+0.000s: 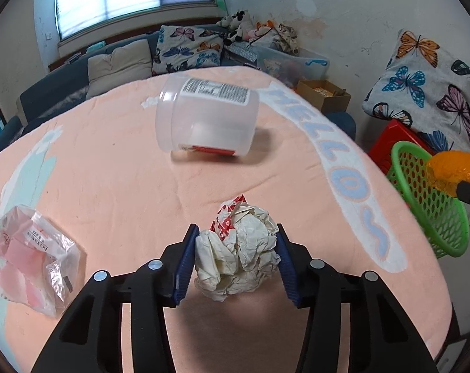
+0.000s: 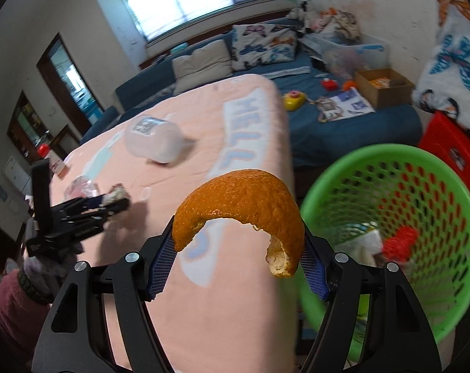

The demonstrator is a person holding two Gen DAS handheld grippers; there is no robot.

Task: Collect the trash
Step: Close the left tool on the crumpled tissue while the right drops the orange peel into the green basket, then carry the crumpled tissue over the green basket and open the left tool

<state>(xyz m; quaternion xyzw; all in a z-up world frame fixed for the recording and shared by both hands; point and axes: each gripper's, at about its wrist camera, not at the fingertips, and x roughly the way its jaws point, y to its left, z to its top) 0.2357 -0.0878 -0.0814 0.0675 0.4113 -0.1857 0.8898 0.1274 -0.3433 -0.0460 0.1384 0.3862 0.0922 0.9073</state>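
My right tongs point(image 2: 239, 259) clamp an orange peel point(image 2: 239, 206), arched crosswise, ends down; left tongs point(image 1: 236, 259) pinch crumpled paper point(image 1: 238, 256).

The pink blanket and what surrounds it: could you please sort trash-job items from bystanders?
Job:
- crumpled paper ball, left gripper
- orange peel, right gripper
- plastic jar
- plastic bag
- green basket

Lying about:
- butterfly pillows
- cardboard box

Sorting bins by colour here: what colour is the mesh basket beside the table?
Bright green basket, clearest in the right wrist view.
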